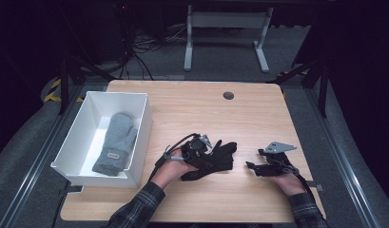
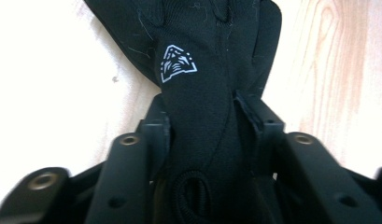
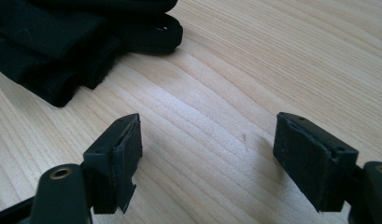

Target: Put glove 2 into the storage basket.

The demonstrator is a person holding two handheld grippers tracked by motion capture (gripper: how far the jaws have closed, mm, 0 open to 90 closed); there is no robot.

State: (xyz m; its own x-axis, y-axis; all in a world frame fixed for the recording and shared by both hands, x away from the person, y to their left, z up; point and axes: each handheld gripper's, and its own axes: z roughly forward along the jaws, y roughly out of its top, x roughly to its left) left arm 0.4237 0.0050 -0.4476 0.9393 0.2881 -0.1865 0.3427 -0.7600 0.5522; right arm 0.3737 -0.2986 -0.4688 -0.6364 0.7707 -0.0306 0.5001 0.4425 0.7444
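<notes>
One grey mitten (image 1: 117, 142) sits in the white box (image 1: 140, 124). The left gripper (image 2: 202, 121) pinches the black glove (image 2: 198, 88), probably boxed next; the right gripper (image 3: 207, 154) is spread wide, empty.

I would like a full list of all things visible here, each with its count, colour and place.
black glove: one, black with a white logo, on the table near its front middle, clamped by the left tongs
grey mitten: one, grey, lying inside the bin
bin: one, white, on the table's left part
table: one, light wood
left tongs: one, black, shut on the glove
right tongs: one, black, open over bare table
</notes>
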